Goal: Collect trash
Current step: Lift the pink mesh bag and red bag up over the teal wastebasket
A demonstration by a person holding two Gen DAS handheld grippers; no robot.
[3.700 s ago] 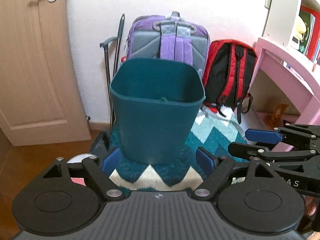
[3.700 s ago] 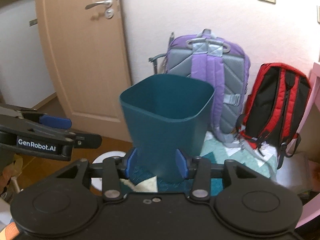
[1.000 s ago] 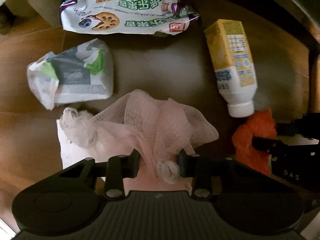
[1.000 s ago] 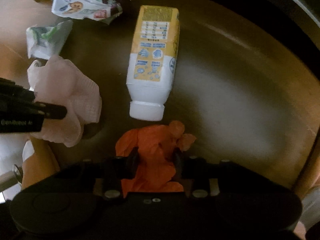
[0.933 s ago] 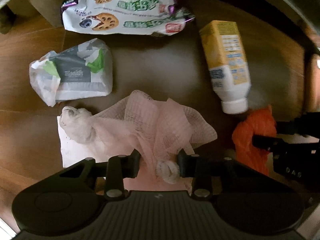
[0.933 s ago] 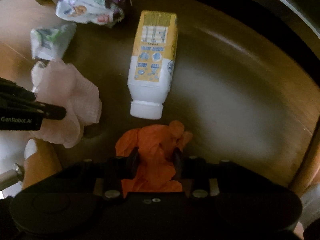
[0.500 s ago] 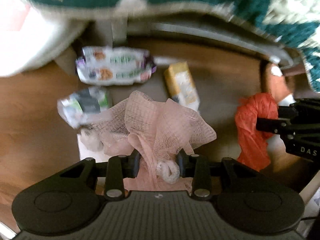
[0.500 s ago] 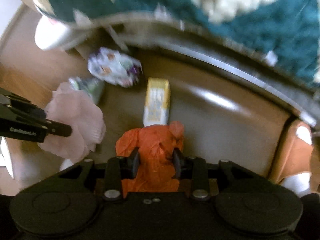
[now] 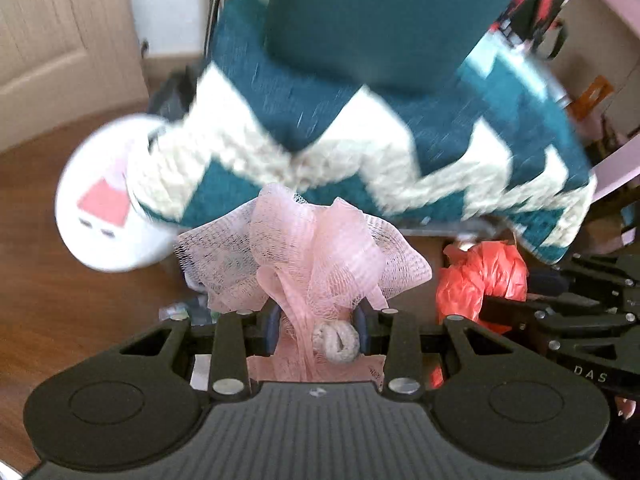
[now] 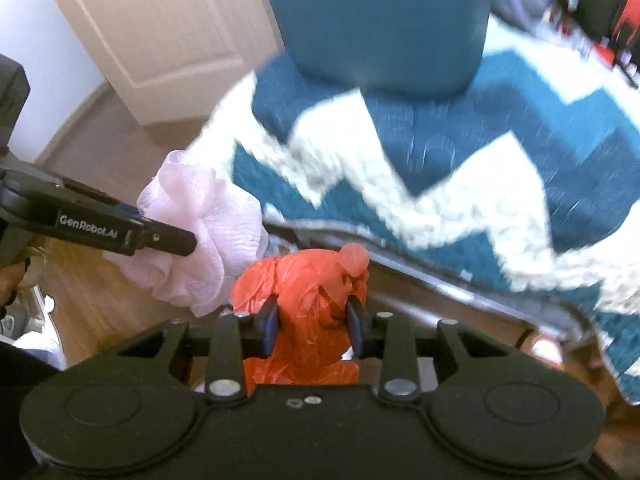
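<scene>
Below the teal bin (image 9: pixel 376 20), left hand-held gripper (image 9: pixel 316 330) clamps pink mesh (image 9: pixel 304 256), right hand-held gripper (image 10: pixel 312 326) clamps orange bag (image 10: pixel 308 292), blurred white disc (image 9: pixel 100 200) only left.

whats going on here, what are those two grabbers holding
A person is collecting trash with two handheld grippers. The left gripper is clamped on a bunched pink mesh net, and the right gripper is clamped on a crumpled orange plastic bag. Both are held up in front of a teal bin that stands on a teal and white zigzag blanket.
</scene>
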